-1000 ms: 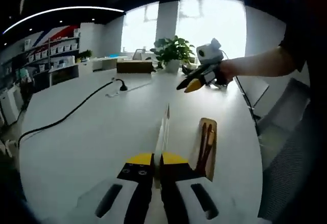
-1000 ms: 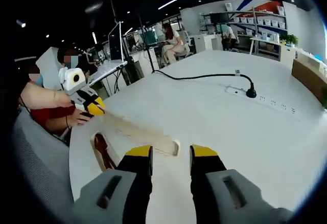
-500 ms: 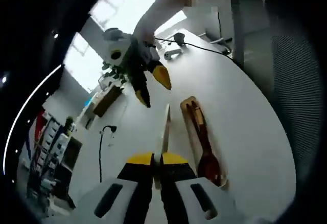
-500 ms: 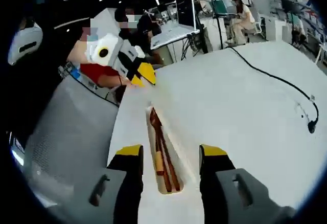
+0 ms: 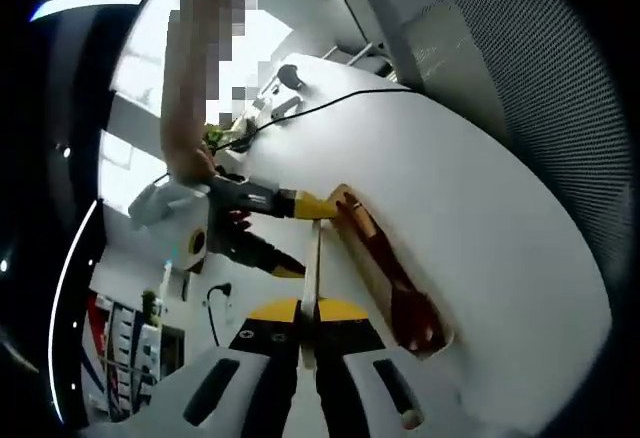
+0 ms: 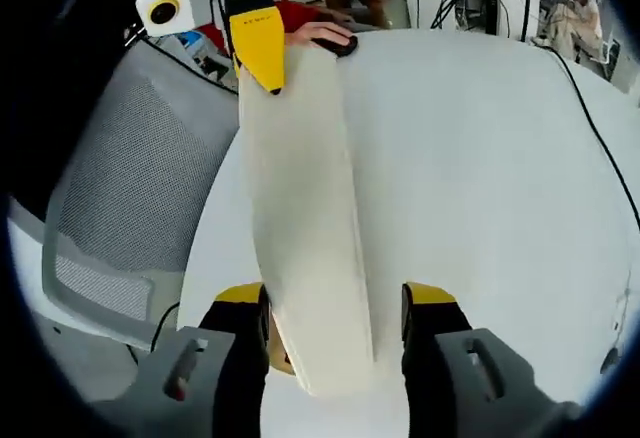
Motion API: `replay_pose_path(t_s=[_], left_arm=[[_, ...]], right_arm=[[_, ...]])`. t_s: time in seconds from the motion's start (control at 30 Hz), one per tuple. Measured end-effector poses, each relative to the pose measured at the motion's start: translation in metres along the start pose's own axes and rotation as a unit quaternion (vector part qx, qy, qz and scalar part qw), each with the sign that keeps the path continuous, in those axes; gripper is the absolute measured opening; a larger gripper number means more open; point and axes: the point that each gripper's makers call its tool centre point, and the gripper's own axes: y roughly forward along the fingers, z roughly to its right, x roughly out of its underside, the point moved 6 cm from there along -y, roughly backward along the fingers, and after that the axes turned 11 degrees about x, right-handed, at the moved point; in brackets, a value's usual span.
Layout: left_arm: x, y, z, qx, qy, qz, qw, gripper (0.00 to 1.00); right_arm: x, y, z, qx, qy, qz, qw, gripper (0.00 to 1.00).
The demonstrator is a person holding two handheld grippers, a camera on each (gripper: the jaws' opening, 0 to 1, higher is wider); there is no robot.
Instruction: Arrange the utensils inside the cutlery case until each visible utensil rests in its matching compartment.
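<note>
The cutlery case is a slim, pale wooden box in two parts. Its tray (image 5: 368, 258) lies flat on the white tabletop (image 5: 480, 218) near the curved edge, and reddish-brown wooden utensils (image 5: 405, 308) rest inside it, their rounded ends toward the near end of the tray; how many there are is hard to tell. The lid (image 6: 305, 218), a long flat cream panel with rounded corners, is off the tray and held up between the two grippers. In the left gripper view it appears edge-on as a thin pale strip (image 5: 311, 273) rising from that view's own jaws. The left gripper (image 5: 308, 310) is closed tight on this near end of the lid, its yellow tips pressed against both faces; the same gripper (image 6: 260, 53) shows at the top of the right gripper view, clamped on the far end of the panel. The right gripper (image 6: 335, 303) stands wide open with the lid's end lying between its yellow-tipped jaws, one jaw on each side; whether either jaw touches the panel cannot be told. From the left gripper view the right gripper (image 5: 305, 233) straddles the lid just beside the tray's far end. A black cable (image 5: 330, 98) trails across the tabletop beyond.
</note>
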Motion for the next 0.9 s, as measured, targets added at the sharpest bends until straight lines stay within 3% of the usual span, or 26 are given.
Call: replay_pose_path(t_s=[0.07,0.17,0.2,0.27,0.47,0.63,0.83,0.87,0.9], left_arm=[[0.002,0.0,-0.001,-0.002,-0.005,0.001,1.0,0.04],[0.005,0.001,-0.001,-0.004,-0.011,-0.002,0.9999,0.04],[0.007,0.0,-0.001,-0.005,-0.017,-0.001,0.9998,0.04],[0.008,0.0,-0.002,-0.01,-0.036,0.004,0.9993,0.04],[0.006,-0.006,-0.001,-0.016,-0.054,0.007,0.9984,0.04],[0.004,-0.006,0.017,-0.005,-0.077,0.017,0.9968,0.05],[0.006,0.002,0.04,0.019,-0.087,-0.004,0.996,0.09],[0.006,0.003,0.043,0.02,-0.087,-0.007,0.996,0.09],[0.007,0.004,0.047,0.024,-0.09,-0.012,0.9955,0.13]], right_arm=[[0.0,0.005,-0.002,-0.011,-0.005,-0.008,0.9999,0.52],[0.001,0.004,-0.009,-0.029,-0.011,-0.024,0.9992,0.41],[-0.003,0.005,-0.004,-0.002,-0.028,-0.013,0.9995,0.4],[-0.002,0.002,-0.008,-0.007,-0.019,-0.016,0.9997,0.38],[-0.006,-0.009,-0.018,0.025,-0.016,-0.002,0.9996,0.35],[-0.006,-0.003,-0.029,0.033,-0.009,0.003,0.9994,0.33],[-0.007,0.002,-0.033,0.077,-0.003,-0.006,0.997,0.32],[-0.008,0.004,-0.034,0.09,-0.002,-0.007,0.9959,0.3],[-0.008,0.002,-0.035,0.09,-0.02,-0.013,0.9957,0.12]])
